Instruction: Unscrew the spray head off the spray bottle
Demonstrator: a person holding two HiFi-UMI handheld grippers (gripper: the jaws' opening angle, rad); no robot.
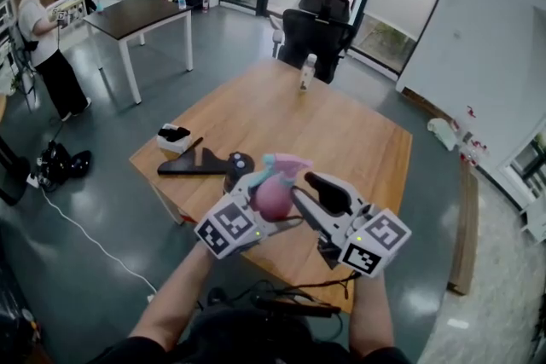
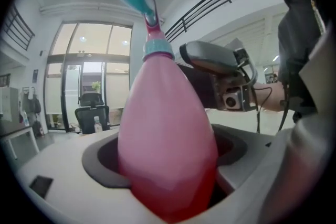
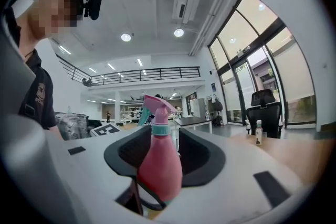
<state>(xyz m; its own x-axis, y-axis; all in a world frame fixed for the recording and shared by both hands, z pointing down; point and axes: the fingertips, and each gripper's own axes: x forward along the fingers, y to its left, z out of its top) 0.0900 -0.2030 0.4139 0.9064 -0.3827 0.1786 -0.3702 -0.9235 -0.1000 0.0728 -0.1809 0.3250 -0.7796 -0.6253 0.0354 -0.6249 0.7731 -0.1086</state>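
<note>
The left gripper [image 2: 165, 160] is closed tight on the fat lower part of the pink spray bottle [image 1: 275, 197]. It holds the bottle up in the air, over the near side of the wooden table [image 1: 350, 132]. The spray head [image 1: 287, 164] is on top of the bottle, pink and blue-green, with a blue-green ring [image 3: 160, 129] at the neck.

The right gripper [image 3: 164, 157] has its jaws wide apart. The bottle stands between them, but the dark pads do not press on it, and there is a gap on each side. Nothing sits between this gripper and the spray head.

On the table, just past the grippers, lie a flat black tool [image 1: 194, 163] and a round black thing [image 1: 241, 161]. A little white and black box [image 1: 174, 137] is near them. A small bottle [image 1: 306, 72] stands well away at the far edge. Behind it is a black office chair [image 1: 317, 23]. Off to the left there is a dark table [image 1: 141, 13], and a person [image 1: 41, 38] stands beside it.
</note>
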